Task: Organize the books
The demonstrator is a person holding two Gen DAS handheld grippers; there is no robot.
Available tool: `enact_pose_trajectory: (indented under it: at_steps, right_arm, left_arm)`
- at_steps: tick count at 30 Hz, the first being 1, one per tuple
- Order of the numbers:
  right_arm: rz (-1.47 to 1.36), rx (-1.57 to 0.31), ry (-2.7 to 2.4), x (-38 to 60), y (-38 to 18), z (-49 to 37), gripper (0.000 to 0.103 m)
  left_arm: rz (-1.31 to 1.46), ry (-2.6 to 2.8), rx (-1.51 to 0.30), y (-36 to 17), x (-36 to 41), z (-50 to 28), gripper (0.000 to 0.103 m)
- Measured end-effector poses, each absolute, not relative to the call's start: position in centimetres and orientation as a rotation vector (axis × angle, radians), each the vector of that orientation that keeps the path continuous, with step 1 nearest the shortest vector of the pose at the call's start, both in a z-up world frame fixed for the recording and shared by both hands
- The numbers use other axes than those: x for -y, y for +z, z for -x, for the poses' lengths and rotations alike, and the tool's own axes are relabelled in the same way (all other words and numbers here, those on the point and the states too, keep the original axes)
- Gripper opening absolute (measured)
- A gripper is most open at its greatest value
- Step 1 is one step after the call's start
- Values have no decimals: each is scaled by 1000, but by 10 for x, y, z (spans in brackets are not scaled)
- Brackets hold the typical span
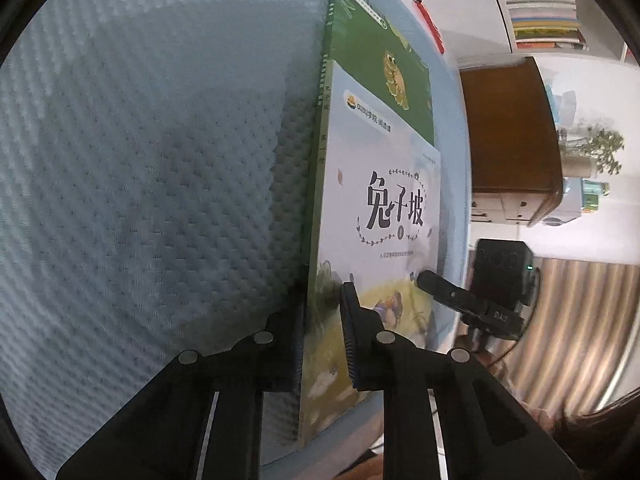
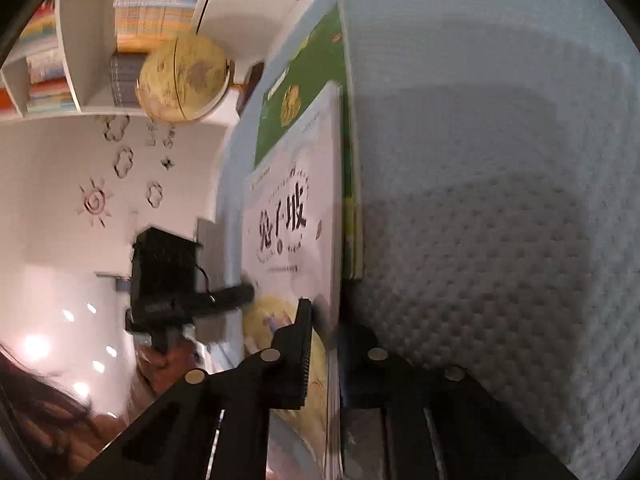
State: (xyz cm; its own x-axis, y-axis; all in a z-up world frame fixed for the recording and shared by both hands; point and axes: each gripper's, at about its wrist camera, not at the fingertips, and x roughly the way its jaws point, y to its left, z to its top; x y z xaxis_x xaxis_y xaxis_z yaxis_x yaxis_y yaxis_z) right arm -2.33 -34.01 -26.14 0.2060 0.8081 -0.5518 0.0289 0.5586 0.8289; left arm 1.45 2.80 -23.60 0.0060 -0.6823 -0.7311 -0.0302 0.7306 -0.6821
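Surface: table (image 1: 140,160) under a pale blue, dimpled cloth, seen from both wrist views.
White book: thin book (image 1: 380,208) with a pale cover, black title characters and a yellow-green picture at its near end; it lies on top of the stack, which rests on the table close to its edge.
Green book: larger green-covered book (image 1: 372,48) directly beneath the white one, its far end showing beyond it.
Left tool: left tool (image 1: 320,320) closed on the near edge of the white book, one finger over the cover and the other under the spine side; whether the green book is also in the clamp cannot be told.
Right tool: right tool (image 2: 328,344) closed on the white book's page-edge side, one finger on the cover, the other below.
Cross view: each camera also shows the opposite tool at the book's other side, a hand (image 2: 168,364) under it in the right wrist view.
Background: white shelves of stacked books (image 2: 156,4), a yellow globe (image 2: 184,80), a brown wooden cabinet (image 1: 508,128).
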Motion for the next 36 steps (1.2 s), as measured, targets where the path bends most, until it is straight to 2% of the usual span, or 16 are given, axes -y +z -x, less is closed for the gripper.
enact_pose_trajectory:
  at_steps: [4,9,13,16,19,36]
  right_arm:
    - [-767,-1280,605,331,-251,31,14]
    - [-840,-1295,574,332,-255,37,14]
    - [-781,-1292,526,324,-246,29,14]
    - [-674,-1261,490,312,-232,25,14]
    - [-707,-1245,478,310,-224,26,14]
    - [-719,-1197,508,288,-181,29,14]
  left_arm:
    - [515,-520,-1444,-227,-21,-5,19]
    - [414,-511,-1405,-218,-8,-4,20]
    - [449,-517,-1408,-220,-15,-6,20]
    - [337,-509,-1392,-213,-10,-2,20]
    - [292,-506,-1389,-209,-7,1,20]
    - [332,-561,-1308,-168,-29,1,19]
